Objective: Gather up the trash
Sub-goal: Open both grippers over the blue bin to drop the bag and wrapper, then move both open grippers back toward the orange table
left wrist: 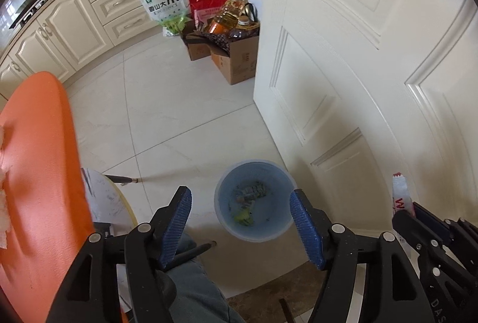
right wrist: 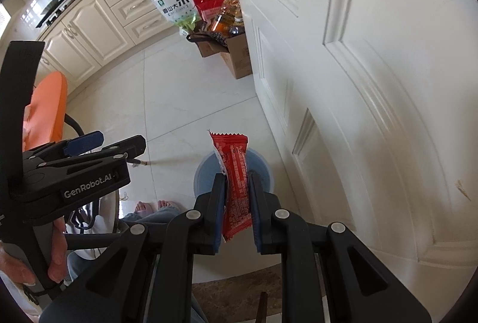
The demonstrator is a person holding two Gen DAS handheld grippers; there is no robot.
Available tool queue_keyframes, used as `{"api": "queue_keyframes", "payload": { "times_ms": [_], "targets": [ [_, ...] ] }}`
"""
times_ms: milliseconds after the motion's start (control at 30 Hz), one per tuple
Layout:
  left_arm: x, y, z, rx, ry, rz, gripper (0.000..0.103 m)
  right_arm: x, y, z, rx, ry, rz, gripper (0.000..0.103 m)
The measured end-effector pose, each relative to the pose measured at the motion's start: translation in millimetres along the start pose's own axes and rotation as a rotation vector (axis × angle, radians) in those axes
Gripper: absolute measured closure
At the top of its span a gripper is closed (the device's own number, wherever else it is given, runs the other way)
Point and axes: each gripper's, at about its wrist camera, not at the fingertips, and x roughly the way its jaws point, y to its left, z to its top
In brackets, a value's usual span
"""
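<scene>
A pale blue trash bin (left wrist: 254,173) stands on the floor by the white door, with several wrappers lying in its bottom. My left gripper (left wrist: 240,203) is open and empty, held above the bin with the bin showing between its blue pads. My right gripper (right wrist: 237,182) is shut on a red snack wrapper (right wrist: 234,173), held upright above the bin (right wrist: 203,170), which is mostly hidden behind it. The same wrapper shows at the right edge of the left wrist view (left wrist: 401,194). The left gripper shows at the left of the right wrist view (right wrist: 86,144).
A white panelled door (left wrist: 358,69) stands open on the right. An orange chair (left wrist: 35,173) is at the left. Cardboard boxes (left wrist: 236,57) with oil bottles and rice bags (left wrist: 164,3) sit by cream cabinets (left wrist: 74,24). The person's knees and bare feet (right wrist: 152,206) are below.
</scene>
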Motion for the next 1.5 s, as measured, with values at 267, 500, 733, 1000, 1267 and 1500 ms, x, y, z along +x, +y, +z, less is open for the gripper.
{"api": "queue_keyframes", "payload": {
  "times_ms": [267, 500, 733, 1000, 1267, 1500],
  "targets": [
    [-18, 11, -17, -0.04, -0.046, 0.02, 0.029, 3, 17, 8, -0.01, -0.005, 0.054, 0.075],
    [-21, 14, -27, -0.053, -0.036, 0.019, 0.029, -8, 22, 3, -0.008, -0.025, 0.037, 0.048],
    [-39, 14, -32, -0.052, -0.04, 0.008, 0.029, -22, 18, 1, 0.009, -0.034, 0.014, 0.048],
    [-72, 15, -51, -0.045, -0.079, 0.001, 0.029, -53, 27, -8, -0.015, -0.076, -0.003, 0.048],
    [-118, 23, -90, -0.049, -0.132, 0.014, 0.029, -89, 47, -26, -0.054, -0.132, -0.033, 0.038],
    [-170, 56, -145, -0.101, -0.206, 0.046, 0.028, -117, 88, -44, -0.111, -0.185, -0.04, 0.029]
  ]
}}
